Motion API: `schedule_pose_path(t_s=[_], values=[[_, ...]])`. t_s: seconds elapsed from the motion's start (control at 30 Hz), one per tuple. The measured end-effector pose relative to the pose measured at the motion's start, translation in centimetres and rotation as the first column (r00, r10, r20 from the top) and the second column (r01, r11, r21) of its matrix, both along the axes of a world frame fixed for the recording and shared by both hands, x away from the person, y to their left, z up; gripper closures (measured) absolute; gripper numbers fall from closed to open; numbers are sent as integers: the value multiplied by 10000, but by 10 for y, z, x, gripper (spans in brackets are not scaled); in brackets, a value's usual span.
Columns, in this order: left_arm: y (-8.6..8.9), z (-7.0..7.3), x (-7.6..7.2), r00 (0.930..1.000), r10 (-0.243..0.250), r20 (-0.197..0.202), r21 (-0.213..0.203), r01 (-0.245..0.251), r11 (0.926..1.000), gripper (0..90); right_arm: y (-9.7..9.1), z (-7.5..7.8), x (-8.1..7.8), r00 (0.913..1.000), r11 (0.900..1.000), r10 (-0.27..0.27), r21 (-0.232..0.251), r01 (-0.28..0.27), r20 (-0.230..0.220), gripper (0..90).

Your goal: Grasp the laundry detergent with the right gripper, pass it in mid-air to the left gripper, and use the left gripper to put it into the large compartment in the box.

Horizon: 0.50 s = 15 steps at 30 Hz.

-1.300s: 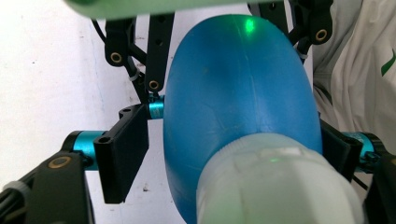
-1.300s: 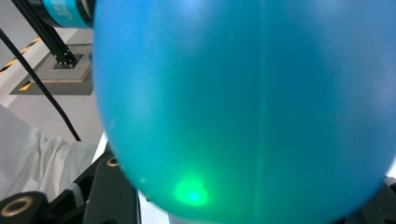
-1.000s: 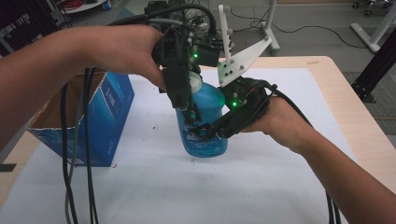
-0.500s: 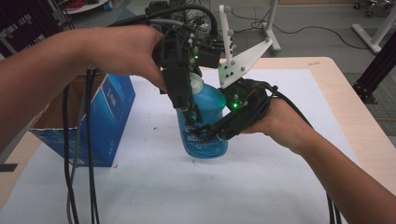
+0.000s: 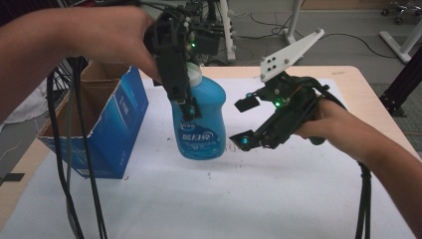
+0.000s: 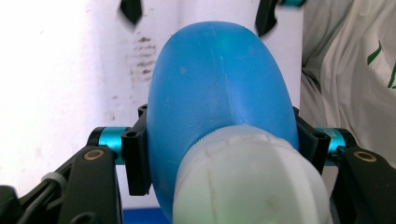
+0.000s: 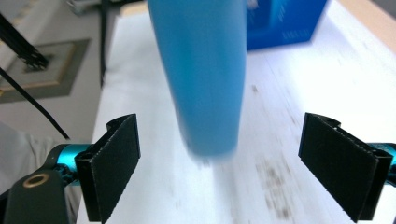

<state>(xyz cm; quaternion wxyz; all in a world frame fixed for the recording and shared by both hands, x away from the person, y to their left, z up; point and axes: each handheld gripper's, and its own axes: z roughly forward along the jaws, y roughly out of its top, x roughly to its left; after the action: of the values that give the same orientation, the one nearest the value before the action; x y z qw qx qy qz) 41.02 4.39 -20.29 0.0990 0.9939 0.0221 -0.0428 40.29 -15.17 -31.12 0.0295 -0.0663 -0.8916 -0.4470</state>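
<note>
A blue bottle (image 5: 201,124) with a white cap (image 6: 247,182) hangs upright just above the white sheet. My left gripper (image 5: 190,104) comes down from above and is shut on the bottle's shoulder, with its pads (image 6: 137,158) pressed on both sides. To the bottle's right, my right gripper (image 5: 244,122) stands open. Its jaws have just been opening and its pads (image 7: 116,163) are well clear of the bottle (image 7: 201,70), which stands ahead of them.
An open blue cardboard box (image 5: 107,124) stands at the table's left, close to the bottle. Black cables (image 5: 74,174) hang from my left hand in front of it. The white sheet (image 5: 259,199) covers the table. White stands (image 5: 293,20) rise behind the far edge.
My right gripper has let go of the bottle, opened and drawn back to the right. My left gripper has lifted the bottle a little.
</note>
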Motion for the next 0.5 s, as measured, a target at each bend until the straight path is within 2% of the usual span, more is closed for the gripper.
schedule_pose_path(t_s=[0.1, 0.17, 0.2, 0.23, 0.27, 0.3, 0.33, 0.37, 0.4, 0.43, 0.5], values=[[12, 15, 2, 9984, 540, 172, -42, -539, 9985, 374, -15, 3, -2, 9999, 9976, -40, -686, 46, 94, 118], [17, 20, 4, 9970, 735, 252, -21, -735, 9973, 374, -20, 4, -2, 9999, 9968, 84, -796, -88, -59, 118], [23, 27, 5, 9946, 972, 370, -2, -972, 9953, 374, -31, 7, -3, 9992, 9925, 323, -1175, -348, -231, 118], [27, 32, 6, 9919, 1184, 454, -3, -1185, 9930, 374, -31, 7, -3, 9992, 9925, 323, -1175, -348, -231, 118], [37, 42, 9, 9851, 1588, 656, 32, -1594, 9872, 374, -40, 9, -4, 9995, 9892, 79, -1462, -123, -303, 93], [41, 45, 9, 9824, 1717, 733, 20, -1723, 9850, 374, -44, 11, -5, 9995, 9843, -125, -1763, 71, -299, 21], [46, 50, 10, 9777, 1949, 787, -16, -1954, 9807, 374, -47, 12, -4, 9990, 9794, -319, -2001, 251, -309, 5], [52, 55, 11, 9721, 2190, 835, -9, -2197, 9756, 374, -51, 13, -4, 9987, 9733, -409, -2271, 333, -288, 5], [52, 55, 11, 9721, 2190, 835, -9, -2197, 9756, 374, -51, 13, -4, 9987, 9733, -409, -2271, 333, -288, 5], [61, 61, 13, 9651, 2460, 893, 90, -2478, 9688, 374, -61, 16, -3, 9978, 9621, -640, -2667, 576, -153, 5], [72, 68, 13, 9557, 2800, 906, 90, -2819, 9594, 374, -69, 19, -3, 9966, 9555, -820, -2846, 777, -32, 6]])
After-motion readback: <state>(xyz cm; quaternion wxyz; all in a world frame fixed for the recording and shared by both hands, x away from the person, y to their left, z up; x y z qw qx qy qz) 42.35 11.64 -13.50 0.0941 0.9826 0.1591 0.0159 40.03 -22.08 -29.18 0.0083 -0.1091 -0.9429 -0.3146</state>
